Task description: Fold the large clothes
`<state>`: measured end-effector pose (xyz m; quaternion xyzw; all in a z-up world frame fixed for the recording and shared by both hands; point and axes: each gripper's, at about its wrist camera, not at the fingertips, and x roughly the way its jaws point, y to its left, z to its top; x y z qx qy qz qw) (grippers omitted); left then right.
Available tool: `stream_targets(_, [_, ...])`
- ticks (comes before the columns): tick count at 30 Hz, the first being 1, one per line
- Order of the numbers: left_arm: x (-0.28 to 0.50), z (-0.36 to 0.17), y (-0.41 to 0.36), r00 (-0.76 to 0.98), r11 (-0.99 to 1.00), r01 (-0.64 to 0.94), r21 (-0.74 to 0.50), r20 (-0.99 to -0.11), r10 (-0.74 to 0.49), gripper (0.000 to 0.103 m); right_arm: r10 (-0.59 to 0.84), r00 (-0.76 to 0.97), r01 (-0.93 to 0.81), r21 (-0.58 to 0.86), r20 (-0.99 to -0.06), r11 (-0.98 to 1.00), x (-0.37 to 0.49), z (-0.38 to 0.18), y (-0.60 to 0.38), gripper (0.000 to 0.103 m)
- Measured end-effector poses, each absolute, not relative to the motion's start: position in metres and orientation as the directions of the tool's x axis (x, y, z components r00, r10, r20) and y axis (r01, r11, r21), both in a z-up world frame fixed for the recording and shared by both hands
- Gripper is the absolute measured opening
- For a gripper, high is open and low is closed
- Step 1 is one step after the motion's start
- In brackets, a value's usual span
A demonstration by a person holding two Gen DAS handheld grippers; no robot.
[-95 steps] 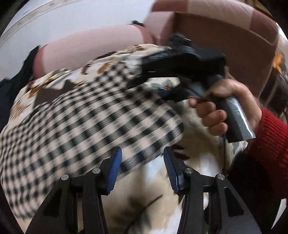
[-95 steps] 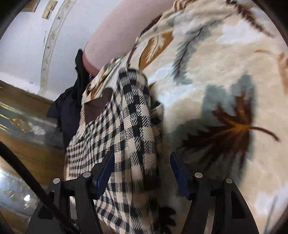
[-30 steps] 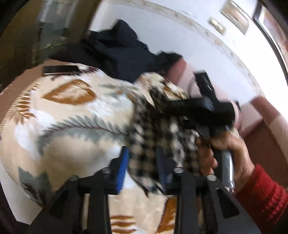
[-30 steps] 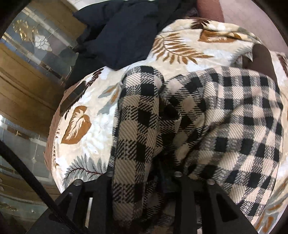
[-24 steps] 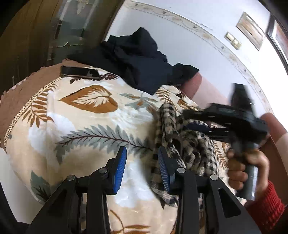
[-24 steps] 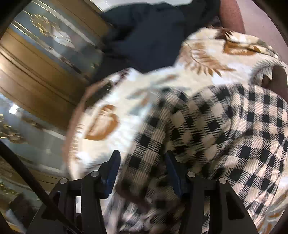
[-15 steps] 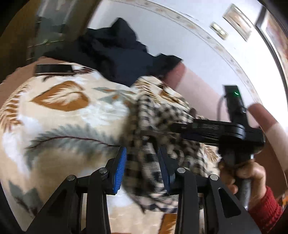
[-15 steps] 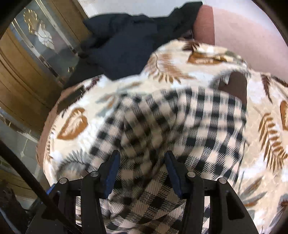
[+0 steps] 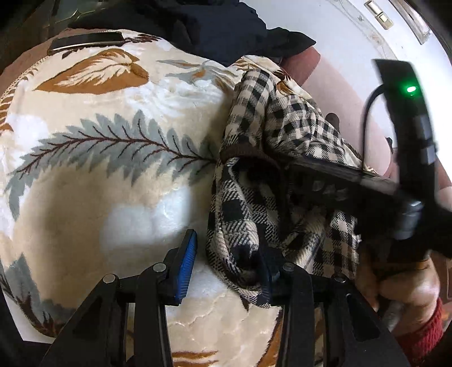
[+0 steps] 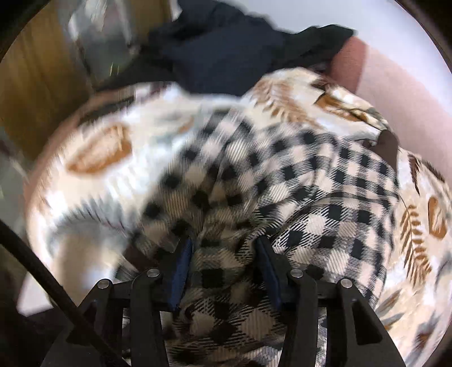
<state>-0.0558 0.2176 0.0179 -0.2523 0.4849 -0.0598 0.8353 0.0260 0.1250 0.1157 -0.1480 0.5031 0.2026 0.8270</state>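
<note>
My left gripper points down at the bunched edge of the checked shirt; jaws partly apart and have just been opening a little; a fold of the shirt sits against the right-hand pad, the blue left-hand pad stands clear over the blanket, so nothing is clamped there; my right gripper is down in the shirt too; jaws have just been closing, with checked cloth bunched between the pads; picture is smeared there, so I cannot tell if the pads actually pinch it; shirt lies crumpled in a heap on the leaf-print blanket, not flat, with a brown trim edge showing in the left wrist view; my right hand with a red sleeve cuff holds the right gripper's handle just right of the heap, green light on; dark clothes piled at the far end of the blanket; a phone lies flat near the blanket's far left edge, well apart from the shirt; pink cushion behind the shirt.
</note>
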Motion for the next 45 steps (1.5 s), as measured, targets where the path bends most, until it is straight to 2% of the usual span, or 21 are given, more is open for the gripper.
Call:
stream_targets(1, [-0.058,0.021,0.22,0.536,0.86,-0.142,-0.491,-0.768,-0.35,0.038,0.175,0.424,-0.471,-0.052,-0.889,0.881,0.026,0.116,0.123,0.029])
stream_targets(3, [-0.065,0.03,0.231,0.575,0.836,-0.132,-0.533,-0.728,-0.373,0.038,0.258,0.407,-0.422,0.07,-0.876,0.904,0.032,0.128,0.107,0.014])
stream_targets(7, [-0.076,0.048,0.255,0.664,0.813,-0.149,-0.563,-0.666,-0.339,0.038,0.402,0.437,-0.334,0.269,-0.805,0.903,0.034,0.159,0.069,0.012])
stream_targets(11, [-0.075,0.049,0.272,0.682,0.8,-0.211,-0.561,-0.671,-0.291,0.038,0.49,0.441,-0.304,0.389,-0.752,0.87,0.038,0.175,0.064,0.012])
stream_targets(15, [-0.073,0.041,0.285,0.672,0.776,-0.257,-0.576,-0.684,-0.284,0.038,0.558,0.389,-0.273,0.487,-0.733,0.829,0.054,0.159,0.078,0.01])
stream_targets(18, [-0.073,0.039,0.29,0.681,0.766,-0.275,-0.581,-0.68,-0.272,0.038,0.615,0.328,-0.238,0.567,-0.717,0.788,0.062,0.133,0.093,0.006])
stream_targets(19, [-0.074,0.04,0.292,0.684,0.765,-0.276,-0.582,-0.678,-0.269,0.038,0.638,0.302,-0.236,0.593,-0.708,0.77,0.062,0.126,0.097,0.001])
stream_targets(25, [-0.072,0.045,0.284,0.694,0.786,-0.264,-0.56,-0.676,-0.248,0.038,0.617,0.216,-0.245,0.57,-0.757,0.785,0.066,0.089,0.122,0.002])
stream_targets(29, [-0.065,0.046,0.272,0.69,0.799,-0.214,-0.561,-0.666,-0.283,0.038,0.716,0.254,-0.309,0.648,-0.65,0.697,0.054,0.138,0.089,0.007])
stream_targets(30, [-0.061,0.047,0.266,0.685,0.805,-0.19,-0.562,-0.663,-0.301,0.039,0.716,0.279,-0.324,0.639,-0.64,0.697,0.048,0.151,0.074,0.017])
stream_targets(31, [-0.058,0.048,0.261,0.682,0.812,-0.172,-0.558,-0.662,-0.311,0.042,0.694,0.323,-0.331,0.61,-0.644,0.72,0.042,0.163,0.055,0.034])
stream_targets(33, [-0.049,0.055,0.245,0.679,0.836,-0.113,-0.537,-0.656,-0.33,0.053,0.627,0.421,-0.318,0.54,-0.656,0.779,0.031,0.178,0.014,0.056])
stream_targets(34, [-0.045,0.058,0.237,0.68,0.846,-0.086,-0.527,-0.651,-0.337,0.067,0.586,0.461,-0.299,0.505,-0.666,0.81,0.027,0.18,-0.007,0.059])
stream_targets(35, [-0.041,0.063,0.228,0.682,0.854,-0.053,-0.518,-0.643,-0.347,0.075,0.551,0.484,-0.278,0.478,-0.679,0.833,0.024,0.178,-0.024,0.059])
stream_targets(38, [-0.018,0.068,0.193,0.638,0.881,0.04,-0.472,-0.666,-0.386,0.076,0.497,0.478,-0.168,0.479,-0.725,0.861,0.024,0.15,-0.075,0.06])
stream_targets(39, [-0.01,0.064,0.182,0.607,0.891,0.061,-0.449,-0.692,-0.39,0.074,0.5,0.467,-0.117,0.51,-0.729,0.852,0.024,0.136,-0.092,0.06])
stream_targets(40, [-0.004,0.06,0.176,0.581,0.894,0.077,-0.442,-0.709,-0.4,0.045,0.509,0.463,-0.092,0.531,-0.726,0.842,0.026,0.129,-0.102,0.06])
stream_targets(41, [0.001,0.055,0.171,0.553,0.891,0.089,-0.445,-0.722,-0.416,0.011,0.522,0.46,-0.068,0.557,-0.719,0.827,0.026,0.12,-0.113,0.06])
stream_targets(42, [0.006,0.051,0.168,0.527,0.887,0.085,-0.453,-0.735,-0.426,0.011,0.54,0.455,-0.047,0.586,-0.708,0.809,0.025,0.111,-0.121,0.06])
stream_targets(45, [0.005,0.066,0.183,0.591,0.872,0.064,-0.486,-0.686,-0.426,0.01,0.609,0.433,-0.036,0.662,-0.665,0.748,0.026,0.095,-0.127,0.061])
